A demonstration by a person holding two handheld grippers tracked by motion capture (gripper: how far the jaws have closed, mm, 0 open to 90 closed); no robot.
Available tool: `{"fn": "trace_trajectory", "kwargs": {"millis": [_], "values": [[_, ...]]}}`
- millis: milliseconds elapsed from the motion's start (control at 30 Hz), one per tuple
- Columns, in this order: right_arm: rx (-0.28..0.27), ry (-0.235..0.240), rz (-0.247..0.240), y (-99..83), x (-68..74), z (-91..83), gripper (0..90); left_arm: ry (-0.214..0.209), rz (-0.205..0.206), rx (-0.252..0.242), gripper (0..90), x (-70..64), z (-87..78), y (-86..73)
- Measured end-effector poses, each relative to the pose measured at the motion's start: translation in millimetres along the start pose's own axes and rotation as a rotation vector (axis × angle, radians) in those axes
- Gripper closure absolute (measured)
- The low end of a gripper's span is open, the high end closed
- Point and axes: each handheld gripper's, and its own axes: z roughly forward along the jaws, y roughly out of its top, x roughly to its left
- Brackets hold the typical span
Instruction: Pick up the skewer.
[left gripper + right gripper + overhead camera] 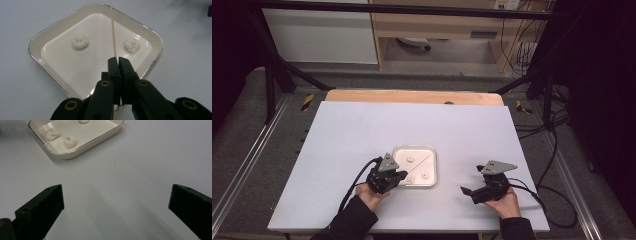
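A square white tray (436, 167) sits near the table's front middle with three small white lumps in it. My left gripper (398, 176) is at the tray's near-left corner, shut on a thin wooden skewer (422, 161) that slants across the tray. In the left gripper view the skewer (113, 32) runs up from my gripper (118, 62), passing between two lumps (80, 41) (132, 45) without touching either. My right gripper (472, 179) rests right of the tray, open and holding nothing. Its view has my gripper (116, 195) over bare table, with the tray (82, 147) far off.
The white table top (362, 130) has a wooden strip (412, 96) at its far edge. Black frame bars and cables (552, 150) stand around the table, with cables trailing off the right side.
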Motion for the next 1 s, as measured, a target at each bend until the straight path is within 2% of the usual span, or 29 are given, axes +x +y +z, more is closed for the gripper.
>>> {"fn": "trace_trajectory", "kwargs": {"millis": [400,500,700,1000], "values": [[0.014,-0.003,-0.062,9.0,11.4,4.2,0.6,-0.047,0.036,0.010,88.8,-8.5,1.0,6.0],[0.034,-0.019,-0.111,13.5,17.0,5.9,0.7,-0.058,0.038,0.013,88.8,-9.8,1.2,6.9],[0.042,-0.038,-0.155,18.7,23.2,6.7,0.9,-0.071,0.057,0.014,88.8,-12.4,-1.2,10.8],[0.067,-0.074,-0.254,29.6,33.5,9.7,1.7,-0.086,0.089,0.028,88.8,-17.4,-2.1,17.7]]}}
